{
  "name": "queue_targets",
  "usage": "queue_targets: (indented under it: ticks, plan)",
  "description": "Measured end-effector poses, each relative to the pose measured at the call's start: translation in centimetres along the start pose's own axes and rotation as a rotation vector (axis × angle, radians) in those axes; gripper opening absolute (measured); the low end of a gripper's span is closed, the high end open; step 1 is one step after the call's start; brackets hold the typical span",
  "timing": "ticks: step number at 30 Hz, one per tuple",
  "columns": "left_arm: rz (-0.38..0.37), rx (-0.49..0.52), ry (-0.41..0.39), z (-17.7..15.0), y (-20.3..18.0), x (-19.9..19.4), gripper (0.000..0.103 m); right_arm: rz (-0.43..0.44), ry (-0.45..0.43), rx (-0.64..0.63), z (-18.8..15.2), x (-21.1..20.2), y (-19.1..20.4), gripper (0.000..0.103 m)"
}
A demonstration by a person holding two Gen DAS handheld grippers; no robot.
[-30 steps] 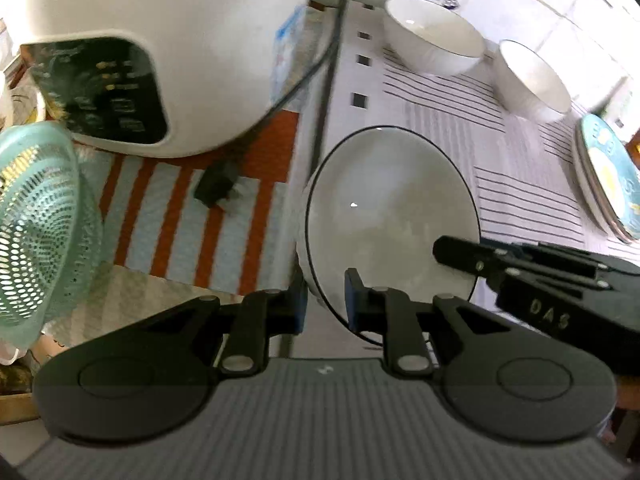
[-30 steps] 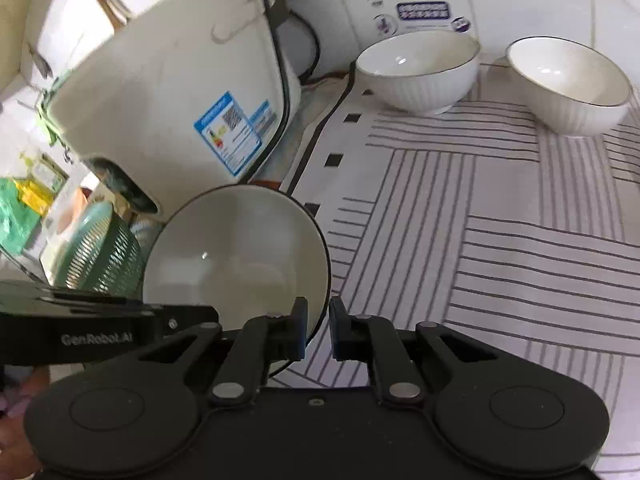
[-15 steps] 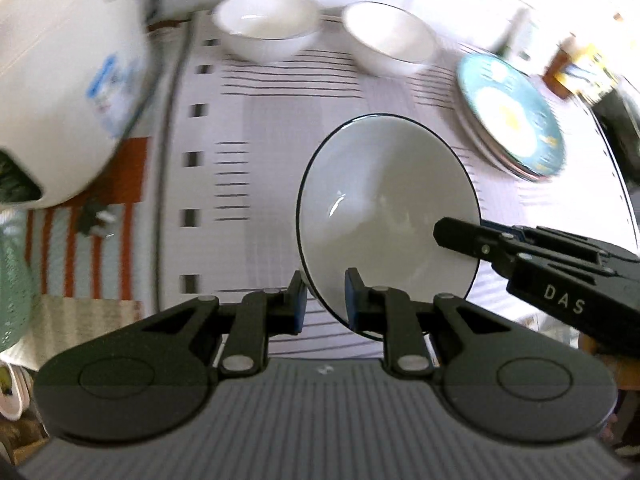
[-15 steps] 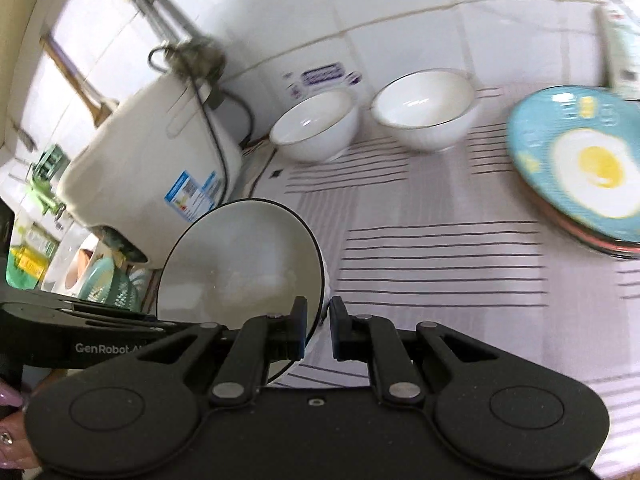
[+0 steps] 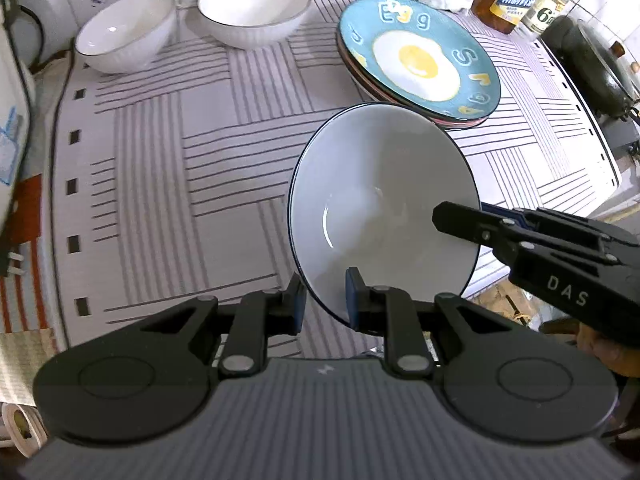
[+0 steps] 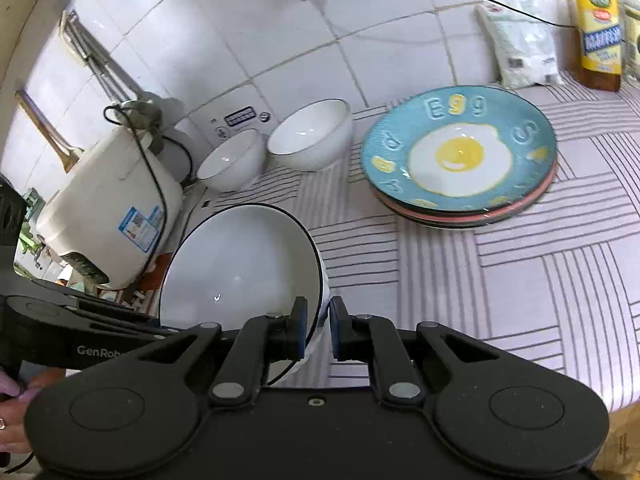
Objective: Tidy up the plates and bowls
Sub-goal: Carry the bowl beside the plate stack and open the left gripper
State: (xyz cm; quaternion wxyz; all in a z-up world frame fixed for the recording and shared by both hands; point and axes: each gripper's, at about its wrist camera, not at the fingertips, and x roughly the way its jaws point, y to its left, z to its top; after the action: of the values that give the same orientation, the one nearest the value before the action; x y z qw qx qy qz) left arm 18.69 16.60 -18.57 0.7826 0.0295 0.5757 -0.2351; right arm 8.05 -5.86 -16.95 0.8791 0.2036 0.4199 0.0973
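White porcelain is hanging tilted above the striped mat as the left gripper (image 5: 323, 300) and right gripper (image 6: 318, 330) are both clamping the black-rimmed bowl's (image 5: 380, 216) rim, with plates (image 5: 418, 62) already stacked and two bowls (image 5: 126, 38) awaiting nesting.

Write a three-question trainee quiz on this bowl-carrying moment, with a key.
1. True or false: both the left gripper and the right gripper clamp the rim of the carried bowl.
2. How many other white bowls stand by the tiled wall?
3. What is pictured on the top plate: A fish, B fried egg, C flower?

Key: 1 true; 2 two; 3 B.
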Motion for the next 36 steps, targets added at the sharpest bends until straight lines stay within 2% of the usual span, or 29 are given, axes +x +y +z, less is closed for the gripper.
queue_targets:
  ticks: [11,17,25,30,36]
  plan:
    - [-0.051,-0.049,0.072,1.5,-1.3,3.8,0.019,-0.067,-0.031,-0.007,-0.8,0.7,-3.3,0.017]
    - [-0.009,-0.089,0.079,1.8,-2.3,5.0,0.020,-0.112,-0.037,-0.049,-1.0,1.7,-3.9,0.017]
    - [-0.014,-0.111,0.080,2.4,-2.3,5.3,0.023,-0.139,-0.027,-0.098,-1.0,2.6,-4.0,0.017]
    - [0.010,-0.123,0.076,2.7,-2.7,4.3,0.028,-0.081,-0.020,0.014,-0.3,2.3,-4.7,0.031]
    - [0.015,-0.112,0.048,2.7,-2.6,2.3,0.030,-0.074,-0.028,-0.049,0.7,0.7,-3.6,0.037]
